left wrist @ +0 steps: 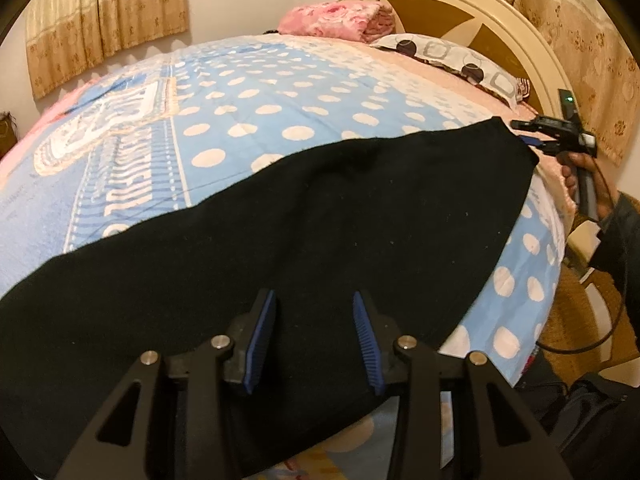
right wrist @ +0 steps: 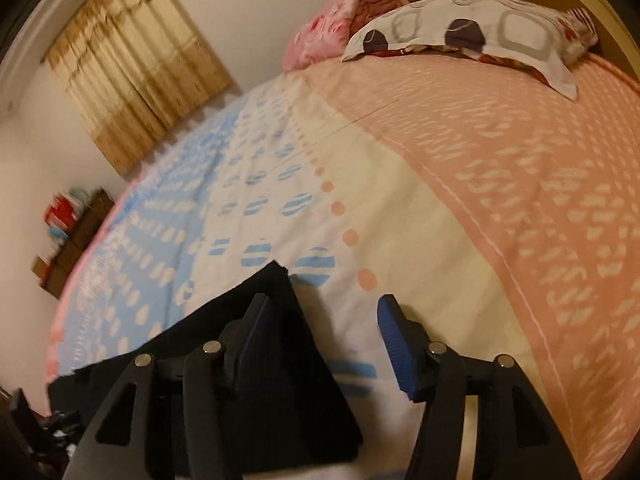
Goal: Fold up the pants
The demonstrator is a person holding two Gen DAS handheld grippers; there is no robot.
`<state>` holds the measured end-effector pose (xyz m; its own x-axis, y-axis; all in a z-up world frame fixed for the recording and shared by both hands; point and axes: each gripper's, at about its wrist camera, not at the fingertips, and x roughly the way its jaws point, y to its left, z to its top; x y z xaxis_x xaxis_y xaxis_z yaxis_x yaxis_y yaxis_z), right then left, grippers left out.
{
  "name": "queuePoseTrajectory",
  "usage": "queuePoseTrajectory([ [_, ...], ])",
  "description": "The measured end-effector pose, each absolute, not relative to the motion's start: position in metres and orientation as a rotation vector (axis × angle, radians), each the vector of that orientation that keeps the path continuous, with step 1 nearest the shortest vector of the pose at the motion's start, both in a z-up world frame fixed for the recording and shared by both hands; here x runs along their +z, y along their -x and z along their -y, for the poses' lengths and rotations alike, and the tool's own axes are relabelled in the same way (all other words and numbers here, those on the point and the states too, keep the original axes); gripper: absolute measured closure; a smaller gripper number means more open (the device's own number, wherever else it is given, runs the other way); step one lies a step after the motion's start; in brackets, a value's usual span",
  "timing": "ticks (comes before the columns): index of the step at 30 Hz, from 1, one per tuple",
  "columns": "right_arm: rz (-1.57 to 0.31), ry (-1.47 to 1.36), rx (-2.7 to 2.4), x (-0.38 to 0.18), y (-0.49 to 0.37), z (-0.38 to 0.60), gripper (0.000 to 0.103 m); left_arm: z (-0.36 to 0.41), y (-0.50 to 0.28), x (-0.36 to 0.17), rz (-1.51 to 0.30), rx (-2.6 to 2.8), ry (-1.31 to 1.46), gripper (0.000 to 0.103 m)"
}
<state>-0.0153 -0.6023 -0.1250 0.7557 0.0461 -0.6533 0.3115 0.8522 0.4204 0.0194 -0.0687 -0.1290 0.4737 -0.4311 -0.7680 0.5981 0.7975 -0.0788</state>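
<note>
Black pants (left wrist: 320,208) lie flat in a long strip across the blue polka-dot bed sheet (left wrist: 280,92). My left gripper (left wrist: 314,336) hovers over the near part of the pants, with its blue pads apart and no fabric pinched between them. At the far right corner of the pants my right gripper (left wrist: 525,134) is held by a person's hand (left wrist: 580,176). In the right wrist view the right gripper (right wrist: 324,316) is open. Its left finger is over the pointed corner of the pants (right wrist: 304,360), and its right finger (right wrist: 396,340) is over bare sheet.
A patterned pillow (left wrist: 452,56) and a folded pink blanket (left wrist: 336,20) lie by the curved headboard (left wrist: 460,4). Curtains (left wrist: 108,12) hang behind the bed. A cable (left wrist: 600,320) trails off the right bed edge. A low shelf (right wrist: 68,236) stands past the far side.
</note>
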Motion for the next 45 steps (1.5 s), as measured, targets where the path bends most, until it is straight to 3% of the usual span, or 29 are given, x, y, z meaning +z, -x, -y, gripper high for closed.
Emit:
queuePoseTrajectory([
  [12,-0.710,-0.398,-0.074,-0.135,0.014,0.569,0.046,0.076,-0.017,-0.132,-0.844,-0.592,-0.246,0.057],
  [16,-0.731,-0.329,-0.043,-0.138,0.009,0.558,0.061,0.078,-0.016,-0.134,-0.833,-0.592,-0.246,0.052],
  [21,-0.694,-0.300,-0.007,-0.139,0.007,0.556,0.060,0.082,-0.013,-0.135,-0.823,-0.596,-0.258,0.046],
  [23,-0.697,-0.295,-0.009,-0.142,0.006,0.560,0.073,0.082,-0.013,-0.135,-0.817,-0.596,-0.261,0.046],
  [24,-0.699,-0.320,0.000,-0.141,0.007,0.563,0.086,0.082,-0.013,-0.135,-0.817,-0.595,-0.262,0.046],
  [25,-0.697,-0.351,0.022,-0.139,0.007,0.564,0.090,0.082,-0.013,-0.134,-0.818,-0.594,-0.259,0.046],
  [37,-0.517,-0.179,0.095,-0.041,0.040,0.436,0.090,0.064,-0.022,-0.122,-0.854,-0.548,-0.190,0.046],
  [45,-0.544,-0.108,0.329,-0.044,0.008,0.275,0.090,0.017,-0.025,-0.105,-0.842,-0.465,-0.100,0.046],
])
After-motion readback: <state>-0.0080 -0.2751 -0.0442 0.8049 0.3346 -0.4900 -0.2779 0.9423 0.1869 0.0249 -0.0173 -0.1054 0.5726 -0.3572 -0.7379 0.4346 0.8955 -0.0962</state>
